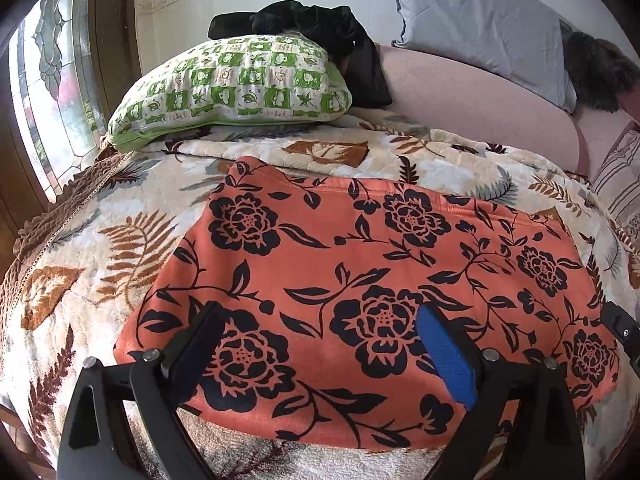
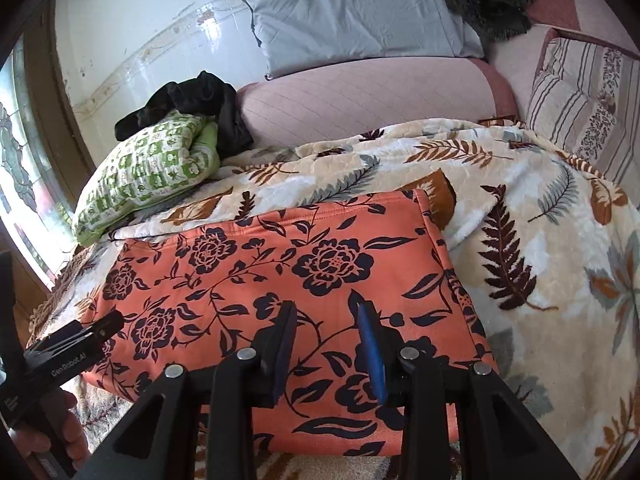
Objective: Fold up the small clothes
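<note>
Orange floral garment (image 1: pixel 360 280) flat, folded, on leaf-print blanket (image 1: pixel 80 248) near bed's front edge. Left gripper (image 1: pixel 320 320) wide apart over it — empty. Right gripper (image 2: pixel 328 316) narrower gap, empty.

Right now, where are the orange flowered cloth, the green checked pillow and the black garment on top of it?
orange flowered cloth (image 1: pixel 360 264), left wrist view, middle of its top.
green checked pillow (image 1: pixel 236 84), left wrist view, its patterned face.
black garment (image 2: pixel 192 92), right wrist view, its bunched middle.

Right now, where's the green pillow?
The green pillow lies at the far left of the bed by the window, beyond the orange cloth, with a black garment draped over its top.
</note>
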`<action>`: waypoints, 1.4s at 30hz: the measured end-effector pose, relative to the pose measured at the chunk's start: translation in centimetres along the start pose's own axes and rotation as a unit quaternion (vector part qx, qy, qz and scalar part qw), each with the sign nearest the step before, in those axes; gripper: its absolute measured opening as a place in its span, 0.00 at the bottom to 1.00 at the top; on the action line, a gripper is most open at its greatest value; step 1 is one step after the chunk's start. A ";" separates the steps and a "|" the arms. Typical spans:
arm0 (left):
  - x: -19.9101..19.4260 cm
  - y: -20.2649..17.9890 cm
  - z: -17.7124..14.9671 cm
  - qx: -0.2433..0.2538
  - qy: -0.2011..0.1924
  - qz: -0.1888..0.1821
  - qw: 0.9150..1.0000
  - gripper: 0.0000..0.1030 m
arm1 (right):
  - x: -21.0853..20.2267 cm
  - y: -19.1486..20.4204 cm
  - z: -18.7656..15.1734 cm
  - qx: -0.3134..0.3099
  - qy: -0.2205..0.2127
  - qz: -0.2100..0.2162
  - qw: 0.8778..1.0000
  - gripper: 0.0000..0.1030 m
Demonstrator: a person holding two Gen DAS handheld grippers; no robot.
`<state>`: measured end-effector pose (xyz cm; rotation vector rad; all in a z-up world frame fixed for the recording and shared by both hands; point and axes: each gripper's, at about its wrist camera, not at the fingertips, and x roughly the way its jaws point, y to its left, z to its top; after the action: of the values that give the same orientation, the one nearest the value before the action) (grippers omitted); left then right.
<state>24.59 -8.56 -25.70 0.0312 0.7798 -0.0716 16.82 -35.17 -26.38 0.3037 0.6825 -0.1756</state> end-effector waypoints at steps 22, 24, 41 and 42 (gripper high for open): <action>0.2 0.3 0.3 -0.006 -0.007 0.001 1.000 0.93 | 0.9 0.4 -0.4 0.016 0.023 0.016 0.999 0.35; 0.1 0.3 0.3 -0.005 -0.008 0.002 1.000 0.93 | 1.0 0.3 -0.4 0.017 0.025 0.018 0.999 0.35; 0.1 -0.3 0.1 0.009 -0.009 -0.001 1.000 0.93 | 1.7 0.7 -0.7 0.012 0.042 0.011 0.999 0.35; 0.1 -0.3 0.1 0.010 -0.009 -0.001 1.000 0.93 | 1.7 0.7 -0.6 0.012 0.042 0.011 0.999 0.35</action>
<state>24.74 -8.87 -25.71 0.0487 0.7606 -0.0811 17.89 -34.44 -27.80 0.3430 0.7600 -0.1504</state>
